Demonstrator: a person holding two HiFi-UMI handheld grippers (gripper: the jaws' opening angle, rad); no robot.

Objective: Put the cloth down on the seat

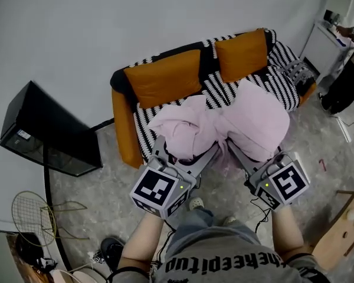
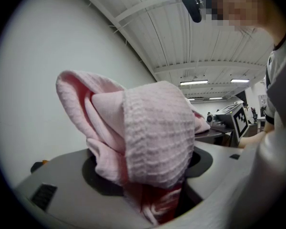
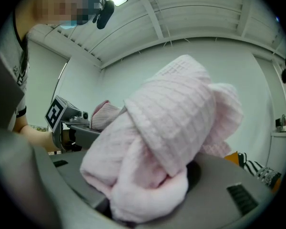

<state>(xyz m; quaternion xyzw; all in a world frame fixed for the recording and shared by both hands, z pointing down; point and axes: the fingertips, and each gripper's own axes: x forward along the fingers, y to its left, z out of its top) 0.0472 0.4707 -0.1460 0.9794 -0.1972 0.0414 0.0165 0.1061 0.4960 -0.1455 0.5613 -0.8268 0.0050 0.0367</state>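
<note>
A bulky pink cloth (image 1: 224, 125) hangs bunched in two lumps between my grippers, just in front of and over the sofa seat (image 1: 215, 93), which has a black-and-white striped cover. My left gripper (image 1: 178, 152) is shut on the cloth's left lump, and its fingertips are buried in the fabric. In the left gripper view the cloth (image 2: 152, 137) spills up out of the jaws of the left gripper (image 2: 155, 197). My right gripper (image 1: 237, 151) is shut on the right lump. In the right gripper view the cloth (image 3: 167, 142) fills the right gripper (image 3: 143, 202).
Two orange cushions (image 1: 165, 75) (image 1: 242, 53) lean on the sofa back. A black box (image 1: 47, 131) stands at the left, with a racket (image 1: 32, 214) on the floor below it. A white table (image 1: 327, 43) and a standing person (image 1: 348, 81) are at the far right; a wooden piece (image 1: 342, 232) at lower right.
</note>
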